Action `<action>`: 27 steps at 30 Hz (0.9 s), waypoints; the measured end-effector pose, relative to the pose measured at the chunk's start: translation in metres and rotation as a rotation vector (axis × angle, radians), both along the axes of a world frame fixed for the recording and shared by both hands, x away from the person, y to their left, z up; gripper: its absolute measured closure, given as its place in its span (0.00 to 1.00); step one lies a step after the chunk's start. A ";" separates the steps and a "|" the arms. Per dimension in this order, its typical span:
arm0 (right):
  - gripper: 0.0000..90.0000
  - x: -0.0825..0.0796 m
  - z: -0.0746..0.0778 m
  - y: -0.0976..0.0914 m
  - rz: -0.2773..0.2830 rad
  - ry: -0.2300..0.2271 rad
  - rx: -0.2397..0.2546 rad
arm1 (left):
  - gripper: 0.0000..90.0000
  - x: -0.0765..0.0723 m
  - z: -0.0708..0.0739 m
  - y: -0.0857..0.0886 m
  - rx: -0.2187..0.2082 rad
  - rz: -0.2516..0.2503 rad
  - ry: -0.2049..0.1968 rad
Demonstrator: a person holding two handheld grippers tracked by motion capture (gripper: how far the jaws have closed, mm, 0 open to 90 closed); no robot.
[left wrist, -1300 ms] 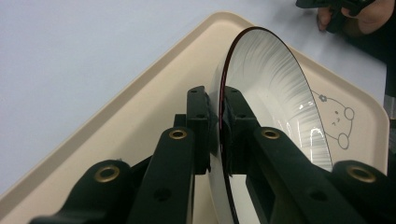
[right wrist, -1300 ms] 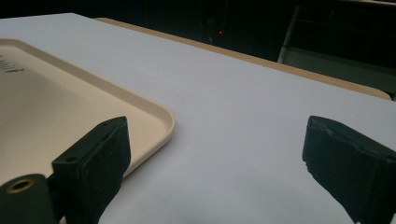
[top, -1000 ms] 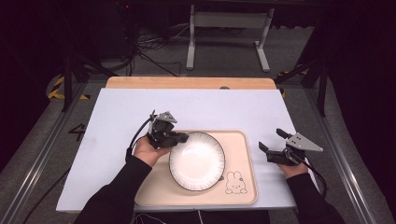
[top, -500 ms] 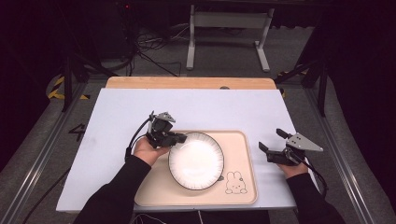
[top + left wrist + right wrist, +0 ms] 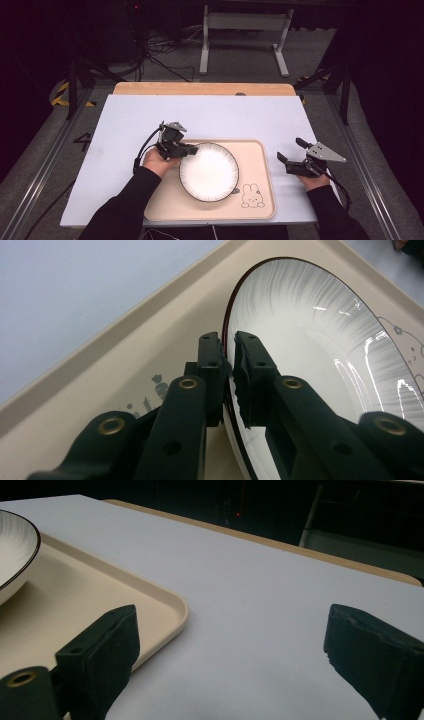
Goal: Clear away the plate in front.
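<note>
A white plate [image 5: 209, 171] with a dark rim lies on a beige tray [image 5: 260, 200]. My left gripper [image 5: 192, 148] is at the plate's left rim, shut on it. In the left gripper view the two black jaws pinch the plate [image 5: 320, 340] rim at the left gripper [image 5: 228, 346] tips, one jaw outside over the tray [image 5: 125, 365], one inside the bowl. My right gripper [image 5: 291, 150] rests on the table just right of the tray, jaws wide open with nothing between them. The right gripper [image 5: 230, 640] view looks over the tray [image 5: 165, 605] corner and a sliver of plate [image 5: 15, 550].
The tray has a rabbit drawing [image 5: 251, 195] at its near right corner. A pale blue-white mat [image 5: 220, 115] covers the table, with a wooden edge [image 5: 200, 88] at the far side. Beyond stand a metal frame [image 5: 240, 30] and cables on the dark floor.
</note>
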State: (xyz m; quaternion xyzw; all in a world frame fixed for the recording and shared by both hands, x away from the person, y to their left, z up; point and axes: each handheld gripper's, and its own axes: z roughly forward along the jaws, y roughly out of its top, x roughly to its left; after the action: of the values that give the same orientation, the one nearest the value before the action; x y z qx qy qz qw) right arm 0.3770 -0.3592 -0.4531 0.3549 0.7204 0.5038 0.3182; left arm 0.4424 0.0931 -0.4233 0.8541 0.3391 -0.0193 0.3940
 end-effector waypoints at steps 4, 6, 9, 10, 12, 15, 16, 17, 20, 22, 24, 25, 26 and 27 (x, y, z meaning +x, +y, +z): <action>0.09 0.000 0.000 0.000 0.000 0.001 0.001 | 0.90 0.002 -0.004 0.000 0.008 0.005 0.003; 0.09 0.000 0.000 0.000 -0.001 0.001 0.001 | 0.89 0.003 -0.006 -0.001 0.010 0.008 0.008; 0.09 0.000 0.000 0.000 -0.002 0.001 0.002 | 0.89 0.004 -0.008 -0.003 0.020 0.008 0.009; 0.09 0.000 0.000 0.000 -0.002 0.001 0.002 | 0.88 0.005 -0.008 -0.003 0.023 0.008 0.011; 0.09 0.000 0.000 0.000 -0.002 0.002 0.002 | 0.88 0.006 -0.011 -0.005 0.027 0.009 0.019; 0.09 0.000 0.000 0.000 -0.002 0.003 0.001 | 0.87 0.007 -0.014 -0.008 0.041 0.002 0.034; 0.09 0.001 0.000 0.000 -0.002 0.005 0.002 | 0.86 0.008 -0.015 -0.009 0.042 0.000 0.038; 0.09 0.001 0.000 0.000 -0.002 0.005 0.004 | 0.86 0.007 -0.016 -0.009 0.052 0.003 0.048; 0.09 0.001 0.000 -0.001 -0.005 0.008 0.004 | 0.86 0.008 -0.019 -0.010 0.050 0.002 0.060; 0.09 0.001 0.000 0.000 -0.004 0.007 0.005 | 0.86 0.008 -0.019 -0.009 0.047 0.003 0.061; 0.09 0.001 0.000 -0.001 -0.002 0.008 0.005 | 0.85 0.007 -0.018 -0.008 0.052 -0.004 0.060; 0.09 0.001 0.000 -0.001 -0.002 0.010 0.005 | 0.84 0.006 -0.018 -0.008 0.043 -0.003 0.064; 0.09 0.001 0.000 -0.001 -0.001 0.010 0.005 | 0.81 0.006 -0.018 -0.007 0.039 -0.001 0.061; 0.09 0.001 0.000 -0.001 -0.002 0.009 0.005 | 0.77 0.005 -0.017 -0.007 0.044 0.004 0.058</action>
State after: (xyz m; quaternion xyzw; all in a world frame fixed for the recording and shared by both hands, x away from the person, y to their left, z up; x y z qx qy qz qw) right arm 0.3781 -0.3597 -0.4530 0.3588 0.7202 0.5037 0.3145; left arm 0.4478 0.0858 -0.4402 0.8609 0.3524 -0.0360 0.3652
